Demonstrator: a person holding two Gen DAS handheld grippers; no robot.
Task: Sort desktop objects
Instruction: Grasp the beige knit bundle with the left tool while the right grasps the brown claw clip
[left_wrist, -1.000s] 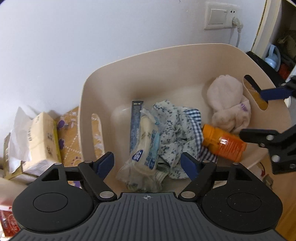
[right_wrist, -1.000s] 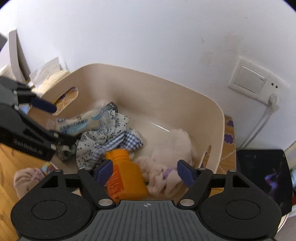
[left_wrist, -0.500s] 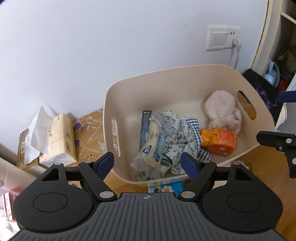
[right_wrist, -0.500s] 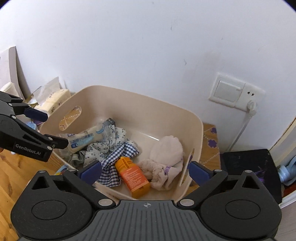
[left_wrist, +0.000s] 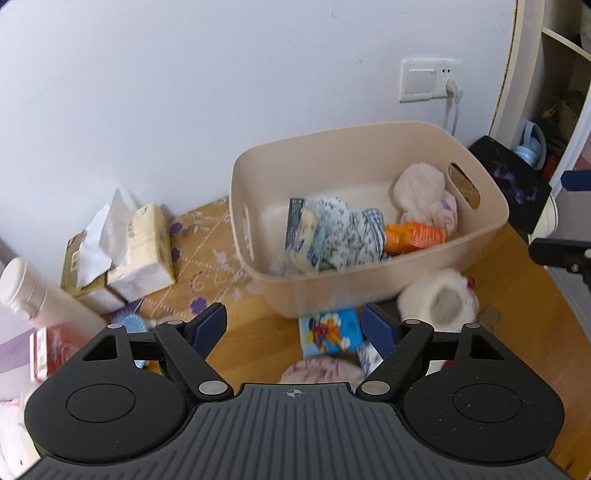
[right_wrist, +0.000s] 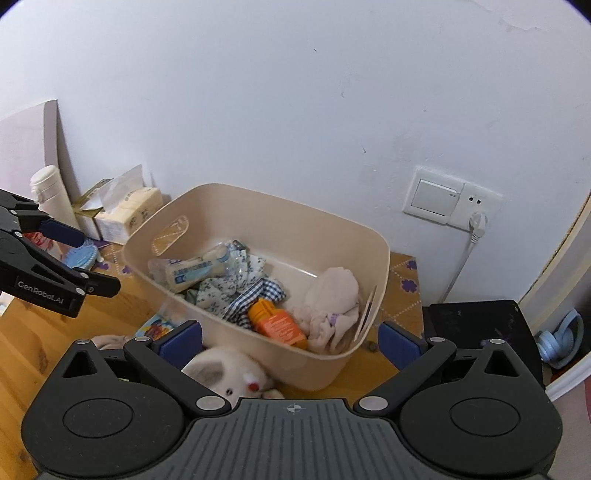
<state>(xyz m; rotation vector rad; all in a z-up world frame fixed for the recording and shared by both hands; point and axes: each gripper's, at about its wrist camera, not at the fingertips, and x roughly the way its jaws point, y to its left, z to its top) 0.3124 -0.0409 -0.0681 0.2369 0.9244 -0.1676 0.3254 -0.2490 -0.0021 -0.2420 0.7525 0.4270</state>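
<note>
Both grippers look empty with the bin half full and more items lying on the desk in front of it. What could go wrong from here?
The white plush toy lies against the beige bin; the open right gripper could nudge the bin while reaching for it.

The blue cartoon packet lies flat on the desk, so the open left gripper may slip off it.

The orange bottle rests on loose cloth and could roll.

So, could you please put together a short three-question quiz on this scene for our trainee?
1. True or false: the orange bottle lies inside the beige bin.
2. Which lies outside the bin? A) pink sock B) white plush toy C) checked cloth
3. Fill in: both the left gripper and the right gripper hold ____.

Key: 1 true; 2 B; 3 nothing.
</note>
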